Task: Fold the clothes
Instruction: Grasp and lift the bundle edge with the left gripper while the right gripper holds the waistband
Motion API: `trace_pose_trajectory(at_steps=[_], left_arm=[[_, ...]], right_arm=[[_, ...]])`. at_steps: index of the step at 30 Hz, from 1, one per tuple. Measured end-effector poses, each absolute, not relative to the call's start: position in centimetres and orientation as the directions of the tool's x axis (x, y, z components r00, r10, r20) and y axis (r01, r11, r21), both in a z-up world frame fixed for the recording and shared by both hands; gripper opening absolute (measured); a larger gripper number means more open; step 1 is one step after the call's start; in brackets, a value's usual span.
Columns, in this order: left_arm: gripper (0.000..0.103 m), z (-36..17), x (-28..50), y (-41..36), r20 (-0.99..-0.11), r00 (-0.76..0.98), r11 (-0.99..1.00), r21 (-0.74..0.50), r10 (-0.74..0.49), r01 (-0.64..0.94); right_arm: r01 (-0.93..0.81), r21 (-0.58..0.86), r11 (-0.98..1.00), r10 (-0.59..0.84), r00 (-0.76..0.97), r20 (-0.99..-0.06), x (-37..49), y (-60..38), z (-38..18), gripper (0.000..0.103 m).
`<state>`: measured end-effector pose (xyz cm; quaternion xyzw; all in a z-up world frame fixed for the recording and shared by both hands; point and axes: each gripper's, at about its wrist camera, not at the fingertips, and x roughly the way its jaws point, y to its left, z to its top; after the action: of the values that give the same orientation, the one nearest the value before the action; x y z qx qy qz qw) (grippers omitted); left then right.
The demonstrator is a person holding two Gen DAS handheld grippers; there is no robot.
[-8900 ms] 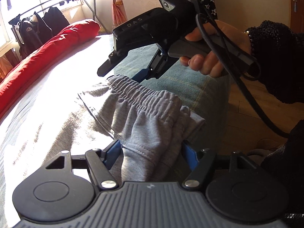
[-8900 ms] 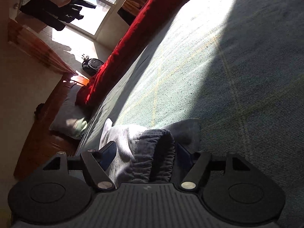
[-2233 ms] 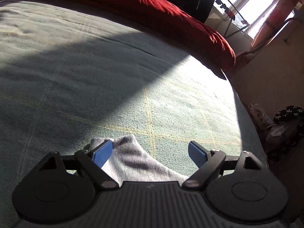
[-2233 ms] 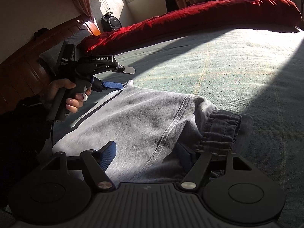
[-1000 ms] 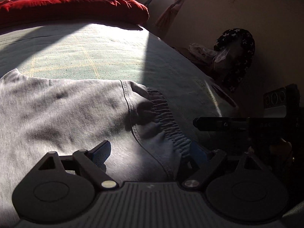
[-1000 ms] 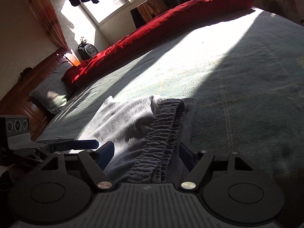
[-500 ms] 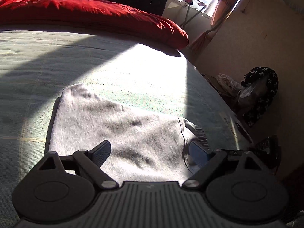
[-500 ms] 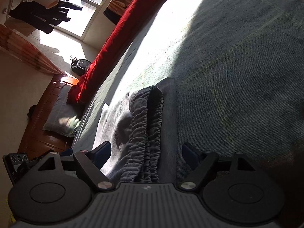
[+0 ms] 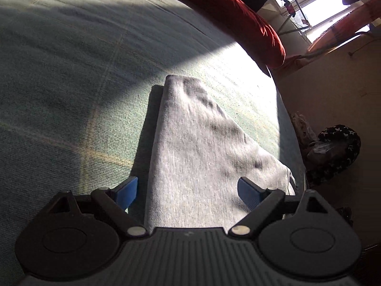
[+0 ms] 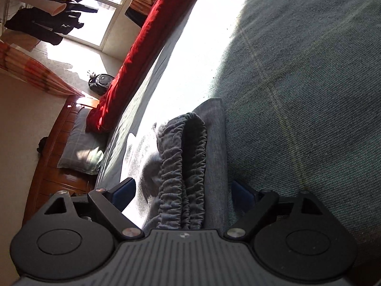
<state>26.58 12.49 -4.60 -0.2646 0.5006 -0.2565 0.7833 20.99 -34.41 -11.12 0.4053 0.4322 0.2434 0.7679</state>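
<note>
Your work surface is a bed with a grey-green checked cover (image 9: 71,76), half in hard sunlight, with a red duvet (image 9: 240,12) rolled along its far edge.

Your left gripper (image 9: 188,189) has its jaws spread wide and nothing between the pads; the grey sweatpants (image 9: 197,147) run away from it under the gap, lying flat on the cover. Your right gripper (image 10: 182,190) is likewise spread wide and holds nothing; the gathered elastic waistband (image 10: 188,157) passes between its fingers without either pad pressing it. Whether any finger brushes the cloth, the views do not settle.

The sweatpants lie on the sunlit part of the cover, well short of the red duvet, as a compact doubled bundle: the waistband end shows stacked layers, and the left wrist view shows a smooth top panel with clean straight edges. By my reading the fold on this garment is largely made, and what may be left is a last halving or smoothing. Whether other clothes wait, you cannot tell from here; a heap lies on the floor (image 9: 333,143) beyond the bed.

Against 8.9 s ago, both jaws have let go: then each was closed on bunched fabric held off the bed. Since half a second ago both cameras have swung, while the bundle stays put.
</note>
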Motion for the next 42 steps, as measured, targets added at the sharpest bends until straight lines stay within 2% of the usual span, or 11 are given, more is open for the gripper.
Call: trace_pose_trajectory(at_steps=[8, 18, 23, 29, 33, 35, 39, 41, 42], left_arm=[[0.090, -5.7, 30.4, 10.2, -0.616, 0.302, 0.676, -0.718, -0.727, 0.163], [0.089, -5.8, 27.0, 10.4, -0.590, 0.228, 0.632, -0.735, -0.775, 0.245], [0.089, -6.5, 28.8, 10.4, -0.563, 0.204, 0.598, -0.764, -0.801, 0.241], [0.088, -7.3, 30.2, 10.4, -0.535, 0.200, 0.571, -0.785, -0.821, 0.242], [0.077, -7.5, 29.9, 11.0, -0.537, 0.207, 0.575, -0.780, -0.818, 0.246], [0.069, -7.6, 29.7, 11.4, -0.539, 0.210, 0.577, -0.778, -0.816, 0.249], [0.056, -7.9, 29.5, 12.0, -0.544, 0.218, 0.585, -0.771, -0.810, 0.251], [0.044, -8.0, 29.4, 12.1, -0.557, 0.232, 0.602, -0.759, -0.797, 0.246], [0.041, -8.1, 29.3, 12.2, -0.563, 0.240, 0.610, -0.755, -0.791, 0.241]], right_arm=[[-0.059, 0.827, 0.560, 0.736, 0.494, -0.463, 23.2, -33.0, -10.7, 0.096], [-0.089, 0.865, 0.493, 0.804, 0.426, -0.414, 22.0, -32.7, -11.4, 0.098], [-0.109, 0.888, 0.447, 0.835, 0.406, -0.371, 22.5, -32.1, -11.9, 0.102], [-0.140, 0.871, 0.472, 0.832, 0.397, -0.387, 24.8, -30.5, -11.5, 0.102], [-0.138, 0.878, 0.459, 0.830, 0.418, -0.369, 23.4, -31.7, -12.0, 0.087], [-0.133, 0.888, 0.441, 0.829, 0.439, -0.346, 23.0, -32.2, -12.5, 0.084], [-0.155, 0.843, 0.514, 0.799, 0.444, -0.406, 23.0, -31.3, -12.1, 0.081], [-0.148, 0.830, 0.538, 0.783, 0.453, -0.426, 23.0, -31.3, -12.1, 0.075], [-0.136, 0.829, 0.542, 0.776, 0.459, -0.432, 23.0, -31.6, -12.4, 0.066]])
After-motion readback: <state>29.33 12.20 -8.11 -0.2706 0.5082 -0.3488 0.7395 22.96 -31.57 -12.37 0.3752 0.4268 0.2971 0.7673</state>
